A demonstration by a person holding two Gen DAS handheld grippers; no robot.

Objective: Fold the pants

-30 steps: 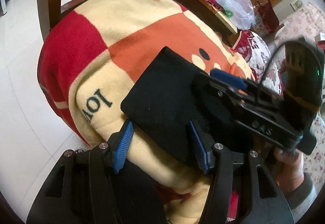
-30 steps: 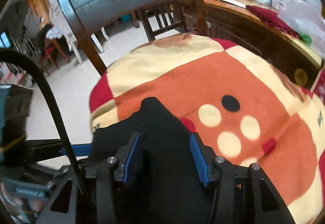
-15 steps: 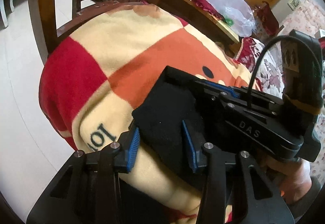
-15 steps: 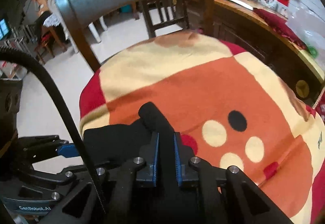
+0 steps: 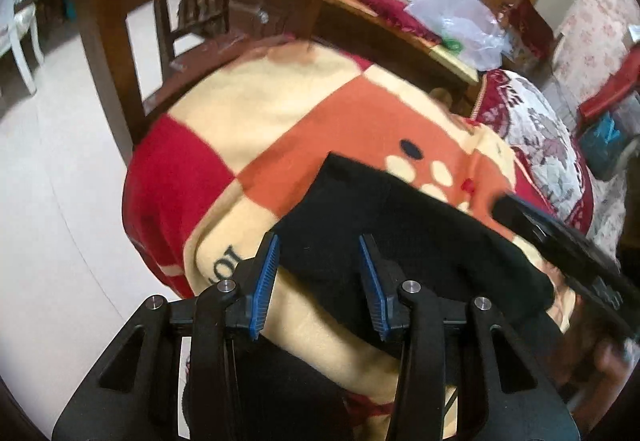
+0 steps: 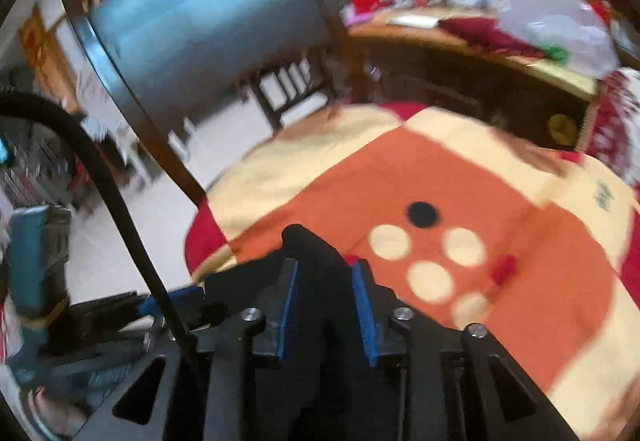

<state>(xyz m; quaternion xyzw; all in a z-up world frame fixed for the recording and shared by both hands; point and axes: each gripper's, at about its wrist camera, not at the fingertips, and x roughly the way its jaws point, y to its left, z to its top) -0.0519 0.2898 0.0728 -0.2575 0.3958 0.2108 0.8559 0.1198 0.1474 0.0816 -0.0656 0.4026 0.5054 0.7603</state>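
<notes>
Folding in progress: the black pants (image 5: pixel 400 225) are lying as a compact dark packet on the checked blanket (image 5: pixel 320 113) that is covering the seat of a wooden chair (image 5: pixel 108 41). The left gripper (image 5: pixel 319 273) is hovering over the packet's near corner with its jaws half-spread. They have just been narrowing, and cloth is showing between the pads but apparently not being pinched. The right gripper (image 6: pixel 326 305) is straddling a raised ridge of fabric, and its jaws have just been opening and are standing loose around it. The job now seems to be settling the last fold. That is best done by letting the ridge drop, pressing it flat and squaring the edges (no tugging, or the layers will be sliding apart). The right wrist view is blurring badly. The packet's near edge is hiding under both tools, so how neatly the layers are stacking cannot be told.
</notes>
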